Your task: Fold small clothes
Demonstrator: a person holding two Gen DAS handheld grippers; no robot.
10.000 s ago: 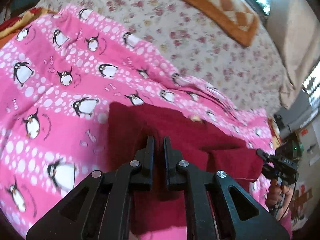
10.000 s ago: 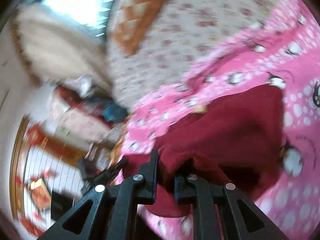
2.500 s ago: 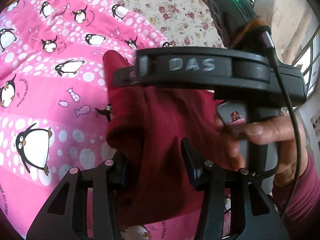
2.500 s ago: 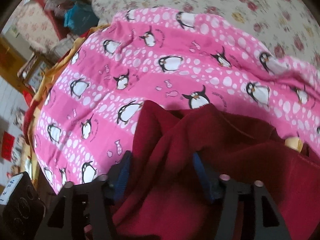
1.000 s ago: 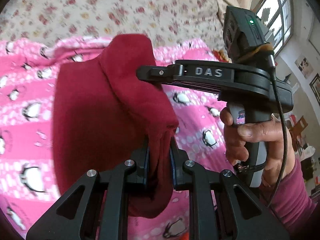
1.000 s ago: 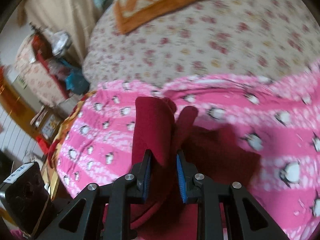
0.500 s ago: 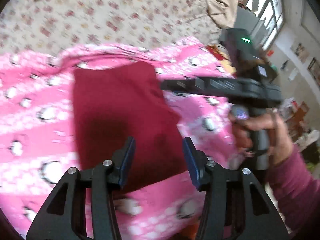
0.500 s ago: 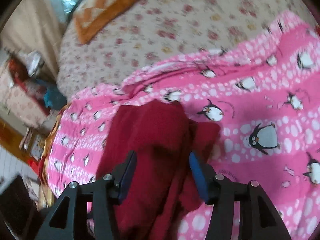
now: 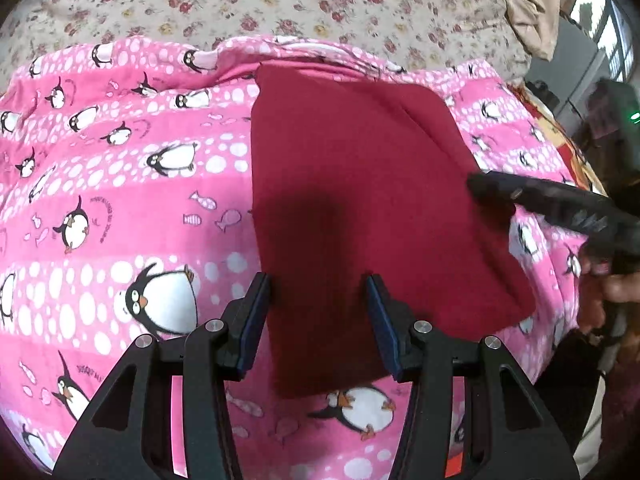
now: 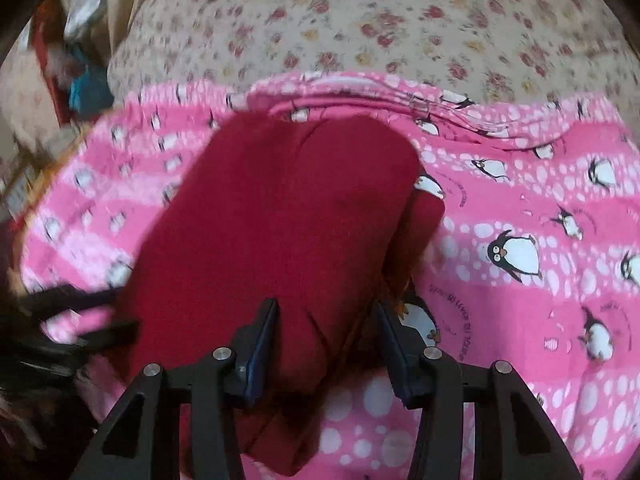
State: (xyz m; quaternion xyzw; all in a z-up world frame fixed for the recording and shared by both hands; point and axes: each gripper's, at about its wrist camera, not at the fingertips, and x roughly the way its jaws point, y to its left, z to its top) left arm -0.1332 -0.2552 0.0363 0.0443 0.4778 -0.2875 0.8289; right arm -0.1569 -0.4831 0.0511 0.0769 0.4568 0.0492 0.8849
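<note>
Crimson garment [image 9: 360, 200] lies folded on the penguin blanket [image 9: 120, 200] – its near edge hidden behind the left tool [image 9: 318, 316], whose jaws stand apart, nothing pinched. At three o'clock the blurred right tool [image 10: 326, 332], gripped by a hand [image 9: 612, 292], closes slightly, cloth loose between its jaws at twelve o'clock.

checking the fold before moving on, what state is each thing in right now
garment: folded, lying flat on the blanket, not gripped
blanket: spread over the bed, rumpled at its far edge
left tool: open, over the garment's near edge
right tool: jaws closing, not pressing on the garment
</note>
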